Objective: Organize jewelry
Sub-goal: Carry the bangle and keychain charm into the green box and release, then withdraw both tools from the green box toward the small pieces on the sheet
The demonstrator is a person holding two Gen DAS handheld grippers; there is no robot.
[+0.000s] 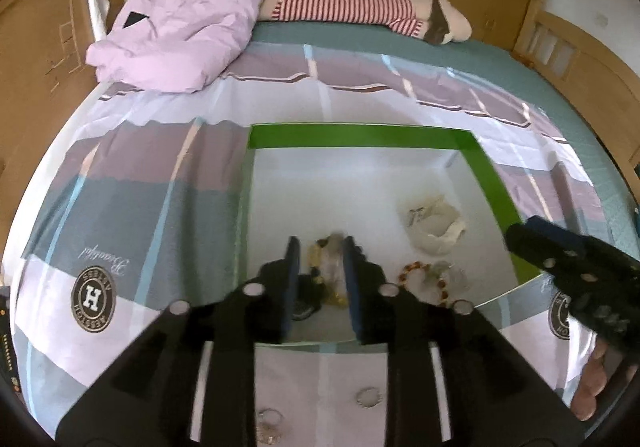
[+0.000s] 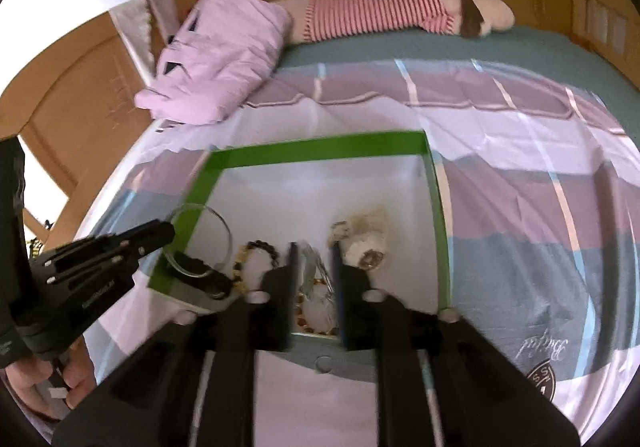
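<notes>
A shallow box with green walls [image 1: 360, 135] [image 2: 320, 153] and a white floor lies on the bed. Inside lie a cream pouch [image 1: 434, 225] [image 2: 366, 237], an amber bead bracelet [image 1: 420, 281] [image 2: 316, 321], a dark-and-yellow bead bracelet [image 2: 256, 259] and a small clear bag [image 2: 310, 271]. My left gripper [image 1: 320, 247] is open over the box's near left part; yellow beads [image 1: 324, 279] and a blurred clear thing show between its fingers. In the right wrist view a clear bangle [image 2: 200, 243] rings the left gripper's fingertips [image 2: 188, 261]. My right gripper [image 2: 315, 251] is open above the clear bag.
Small silver rings [image 1: 368, 397] and a chain [image 1: 270, 423] lie on the sheet in front of the box. A pink folded quilt [image 1: 180, 19] and a striped plush toy [image 1: 352, 5] lie at the bed's far side. Wooden cabinets surround the bed.
</notes>
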